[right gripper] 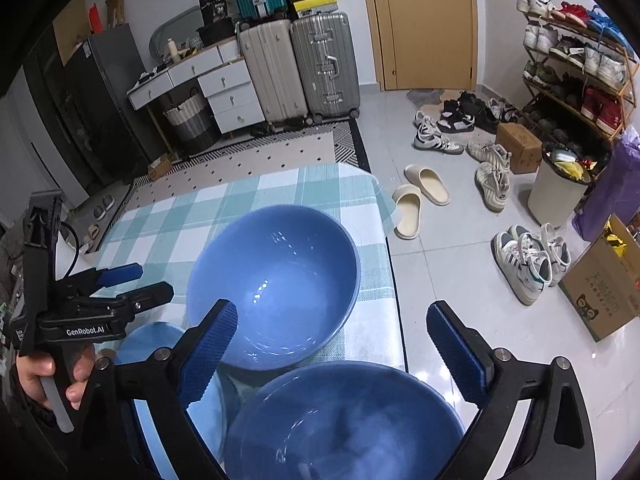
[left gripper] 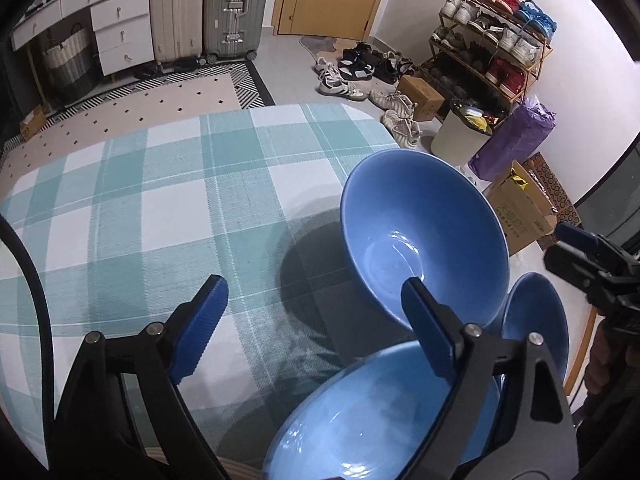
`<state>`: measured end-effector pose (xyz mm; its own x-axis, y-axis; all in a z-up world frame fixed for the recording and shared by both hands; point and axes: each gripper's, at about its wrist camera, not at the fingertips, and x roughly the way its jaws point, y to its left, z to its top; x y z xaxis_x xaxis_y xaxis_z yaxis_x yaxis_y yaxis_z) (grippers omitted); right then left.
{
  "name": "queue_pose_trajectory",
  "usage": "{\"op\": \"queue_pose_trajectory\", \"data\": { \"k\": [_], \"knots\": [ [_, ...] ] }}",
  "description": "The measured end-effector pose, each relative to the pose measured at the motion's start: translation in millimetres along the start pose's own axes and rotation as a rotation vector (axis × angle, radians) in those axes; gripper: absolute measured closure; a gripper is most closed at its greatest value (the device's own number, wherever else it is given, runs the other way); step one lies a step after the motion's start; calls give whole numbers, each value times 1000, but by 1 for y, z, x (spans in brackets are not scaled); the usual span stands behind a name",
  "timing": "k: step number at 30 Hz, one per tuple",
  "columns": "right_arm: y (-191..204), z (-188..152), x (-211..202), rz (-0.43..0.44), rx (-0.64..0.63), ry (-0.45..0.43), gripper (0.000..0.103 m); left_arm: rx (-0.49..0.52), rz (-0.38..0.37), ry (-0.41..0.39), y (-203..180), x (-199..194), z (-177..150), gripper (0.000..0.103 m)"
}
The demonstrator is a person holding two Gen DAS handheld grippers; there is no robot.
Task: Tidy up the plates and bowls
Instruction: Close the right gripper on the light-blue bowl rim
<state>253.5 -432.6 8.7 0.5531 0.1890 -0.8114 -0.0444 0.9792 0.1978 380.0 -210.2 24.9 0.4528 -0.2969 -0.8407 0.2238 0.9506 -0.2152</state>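
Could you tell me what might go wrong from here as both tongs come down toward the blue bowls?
1. The far bowl and near bowl sit by the table edge; a nudge could push them off onto the tiled floor.
2. The left tongs and right tongs work close together above the bowls and could collide.

- The far bowl (right gripper: 274, 284) in front of me is plain glossy blue, empty, upright on the checked cloth; 
- The near bowl (right gripper: 344, 420), same blue and empty, sits just beside it, closest to me; 
- A third blue dish (right gripper: 150, 342), mostly hidden, lies left of them in my right view.
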Motion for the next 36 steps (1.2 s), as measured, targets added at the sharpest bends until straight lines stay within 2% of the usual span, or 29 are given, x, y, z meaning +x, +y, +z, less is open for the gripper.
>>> {"op": "queue_pose_trajectory", "data": {
  "k": [3,5,8,13,17,24,27,29,31,36],
  "knots": [
    [-4,0,10,2,3,19,11,-8,-8,3,-1,10,2,19],
    [-6,0,18,1,5,33,18,-11,-9,10,-1,15,4,22],
    [-9,0,30,-4,11,57,23,-12,-7,19,-3,24,5,26],
    [-12,-1,48,-3,15,86,34,3,2,39,-8,37,5,44],
    [-15,-2,58,2,18,99,47,2,-6,44,-9,40,6,50],
    [-16,-3,62,-7,4,91,62,5,-45,44,-14,40,7,69],
    [-15,-3,64,-8,0,95,71,8,-54,43,-16,40,7,78],
    [-15,-4,64,-6,-5,85,83,13,-63,42,-18,39,6,83],
    [-14,-4,63,1,-5,86,83,28,-65,38,-23,38,5,88],
    [-11,-4,63,0,-18,82,86,36,-47,31,-27,37,5,89]
  ]
}}
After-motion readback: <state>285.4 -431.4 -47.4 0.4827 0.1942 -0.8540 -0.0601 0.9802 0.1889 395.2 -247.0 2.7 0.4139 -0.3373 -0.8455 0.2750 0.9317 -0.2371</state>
